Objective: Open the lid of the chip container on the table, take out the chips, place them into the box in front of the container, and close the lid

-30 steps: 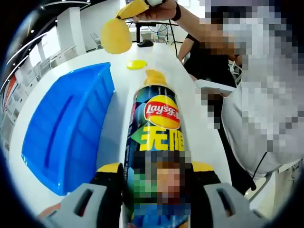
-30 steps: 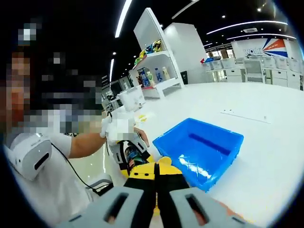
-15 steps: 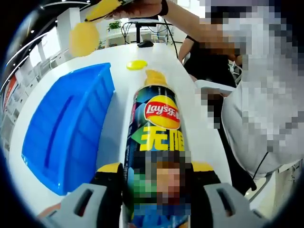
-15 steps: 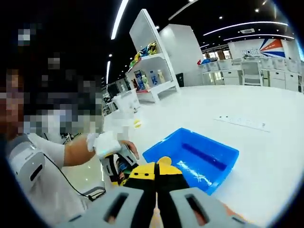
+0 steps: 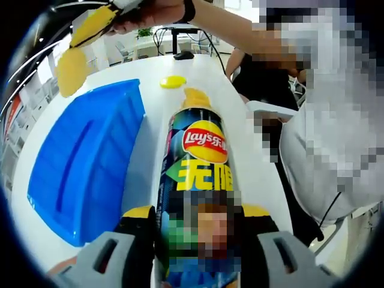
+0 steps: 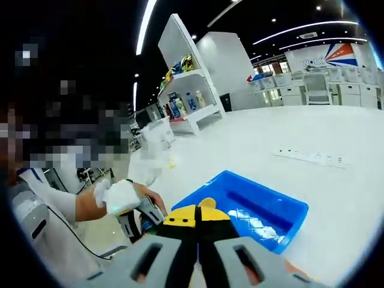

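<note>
The lid (image 5: pixel 172 81) lies off on the worktop (image 5: pixel 225 90), the left tongs (image 5: pixel 197 237) clamp the lying chip container (image 5: pixel 197 180), and the right tongs (image 6: pixel 197 223), pinching 1 chip (image 5: pixel 71 71), hover over the blue box (image 5: pixel 84 162); dropping, further chips and re-lidding remain.

Left gripper (image 5: pixel 198 240) clamps the base of a chip can (image 5: pixel 198 180) lying on the white table (image 5: pixel 252 162), chips (image 5: pixel 197 96) showing at its open mouth. A yellow lid (image 5: pixel 172 81) lies beyond. Blue box (image 5: pixel 84 162) sits beside the can. Right gripper (image 5: pixel 96 24) holds a chip (image 5: pixel 71 71) above the box.
</note>
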`<state>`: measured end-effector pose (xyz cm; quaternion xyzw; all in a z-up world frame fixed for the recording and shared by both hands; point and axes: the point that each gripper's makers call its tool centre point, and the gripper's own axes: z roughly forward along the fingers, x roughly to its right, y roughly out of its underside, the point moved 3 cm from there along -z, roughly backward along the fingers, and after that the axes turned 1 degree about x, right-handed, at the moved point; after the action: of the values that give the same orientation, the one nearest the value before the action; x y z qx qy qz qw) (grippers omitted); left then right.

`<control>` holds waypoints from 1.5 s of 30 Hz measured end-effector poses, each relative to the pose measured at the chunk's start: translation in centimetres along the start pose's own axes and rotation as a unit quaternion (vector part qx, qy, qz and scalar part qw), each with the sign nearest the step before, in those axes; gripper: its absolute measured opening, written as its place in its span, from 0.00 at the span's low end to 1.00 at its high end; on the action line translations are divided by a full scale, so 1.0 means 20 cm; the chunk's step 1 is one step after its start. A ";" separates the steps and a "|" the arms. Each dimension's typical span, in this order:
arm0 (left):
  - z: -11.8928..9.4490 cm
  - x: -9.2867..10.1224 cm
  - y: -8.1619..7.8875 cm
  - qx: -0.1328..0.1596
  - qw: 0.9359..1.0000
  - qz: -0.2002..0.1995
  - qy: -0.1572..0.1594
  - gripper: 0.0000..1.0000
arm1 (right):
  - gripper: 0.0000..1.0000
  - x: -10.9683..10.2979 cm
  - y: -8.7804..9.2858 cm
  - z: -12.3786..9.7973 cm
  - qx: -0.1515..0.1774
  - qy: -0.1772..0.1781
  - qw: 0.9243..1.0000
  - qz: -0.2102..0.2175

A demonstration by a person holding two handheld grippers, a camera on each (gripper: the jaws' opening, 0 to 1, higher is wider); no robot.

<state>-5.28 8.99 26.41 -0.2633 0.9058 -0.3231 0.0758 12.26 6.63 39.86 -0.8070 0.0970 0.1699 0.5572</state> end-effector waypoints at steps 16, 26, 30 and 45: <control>0.03 0.06 -0.05 0.003 1.000 0.000 -0.002 0.55 | 0.00 0.20 0.13 0.20 -0.030 0.041 0.998 0.039; 0.04 0.09 -0.06 0.004 1.000 -0.001 -0.001 0.55 | 0.00 0.28 0.17 0.27 -0.035 0.070 0.995 0.057; 0.03 0.08 -0.06 0.005 1.000 -0.002 -0.001 0.55 | 0.00 0.28 0.19 0.31 -0.046 0.074 0.995 0.056; 0.03 0.08 -0.06 0.010 1.000 -0.003 0.000 0.55 | 0.01 0.29 0.27 0.38 -0.073 0.087 0.993 0.040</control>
<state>-5.90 7.14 26.72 -0.2650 0.9017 -0.3327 0.0777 14.48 12.08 30.57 -0.8525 0.1645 0.1276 0.4795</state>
